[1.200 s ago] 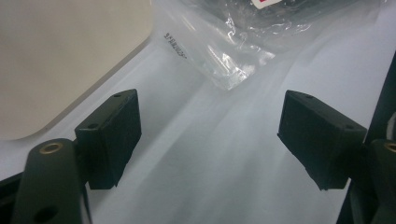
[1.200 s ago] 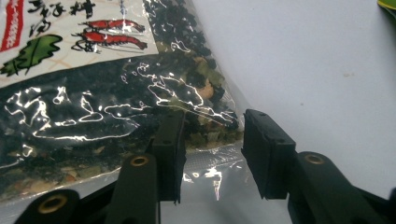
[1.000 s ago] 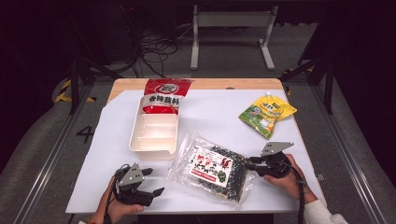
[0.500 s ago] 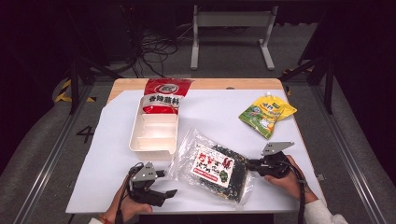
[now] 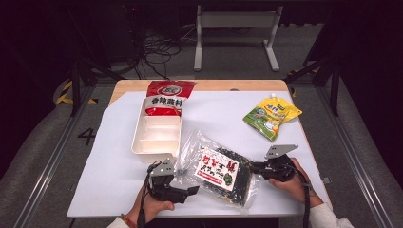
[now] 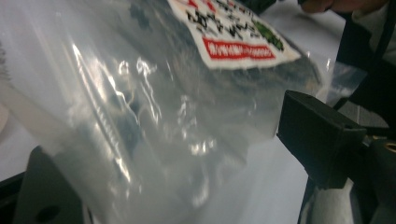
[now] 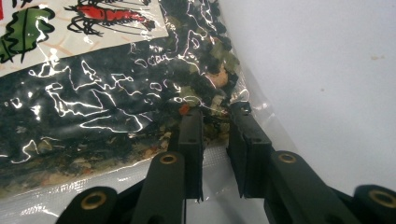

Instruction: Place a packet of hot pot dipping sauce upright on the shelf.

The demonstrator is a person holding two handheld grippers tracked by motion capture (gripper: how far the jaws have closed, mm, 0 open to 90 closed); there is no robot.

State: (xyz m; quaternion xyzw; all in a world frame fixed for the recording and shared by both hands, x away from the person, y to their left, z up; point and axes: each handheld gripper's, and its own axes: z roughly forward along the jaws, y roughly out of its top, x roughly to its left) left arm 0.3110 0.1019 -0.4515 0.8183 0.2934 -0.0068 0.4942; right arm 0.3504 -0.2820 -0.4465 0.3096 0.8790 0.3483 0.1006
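Observation:
A clear bag of dark dried seaweed (image 5: 216, 168) with a white and red label lies on the white table cover near the front edge. My right gripper (image 5: 254, 167) pinches the bag's right edge; in the right gripper view its jaws (image 7: 215, 133) stand close together on the sealed seam of the bag (image 7: 93, 93). My left gripper (image 5: 189, 190) sits at the bag's lower left corner. In the left gripper view it (image 6: 182, 154) stands wide open, with the bag's clear plastic (image 6: 140, 116) spread between the two fingers (image 6: 322, 135).
A white compartment tray (image 5: 157, 137) stands just behind the left gripper, with a red snack bag (image 5: 167, 92) lying over its far end. A yellow-green pouch (image 5: 271, 114) lies at the back right. The table's front edge runs close below both hands.
My left gripper has slid right along the front edge until its open jaws straddle the bag's corner. The right gripper has stayed on the bag's right edge.

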